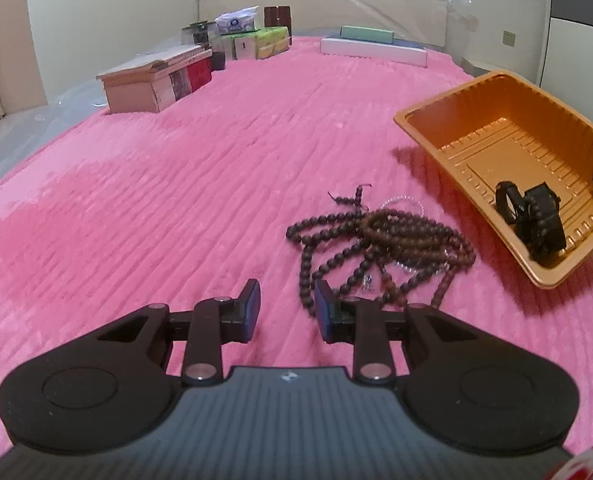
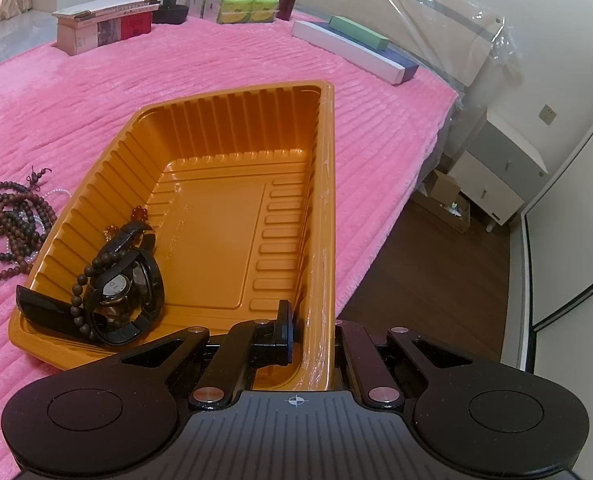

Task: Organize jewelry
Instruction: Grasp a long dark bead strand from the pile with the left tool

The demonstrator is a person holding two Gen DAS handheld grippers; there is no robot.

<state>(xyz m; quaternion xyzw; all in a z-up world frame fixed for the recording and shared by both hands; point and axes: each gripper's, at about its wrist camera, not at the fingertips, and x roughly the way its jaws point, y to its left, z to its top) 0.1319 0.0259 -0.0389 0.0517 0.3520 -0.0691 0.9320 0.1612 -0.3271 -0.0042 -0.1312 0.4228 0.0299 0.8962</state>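
The left tongs [image 1: 287, 307] hover low over the pink ribbed blanket [image 1: 176, 184] on the bed, jaws parted with nothing between them; the right-hand pad sits just at the near edge of a tangled heap of dark wooden bead strands [image 1: 380, 248], though whether it touches them cannot be told. A thin string of clear beads [image 1: 402, 201] peeks out from the far side of that heap. To the right stands the orange plastic tray [image 1: 472, 120], which looks tilted in the left wrist view, its near end lower. The right tongs [image 2: 314, 332] are closed on the tray's rim [image 2: 328, 208] at the near right corner (one finger inside the tray, the other outside the wall). Inside the tray, gathered at the near left corner, lie a black-strapped watch [image 2: 114, 286], a short strand of dark beads [image 2: 81, 300] draped over it, and a few amber beads [image 2: 138, 213] just beyond. The bead heap lies on the blanket just beside the tray's left wall. Far up the bed sit a wooden box [image 1: 152, 80], tissue packs [image 1: 256, 42] and flat long boxes [image 1: 372, 50].
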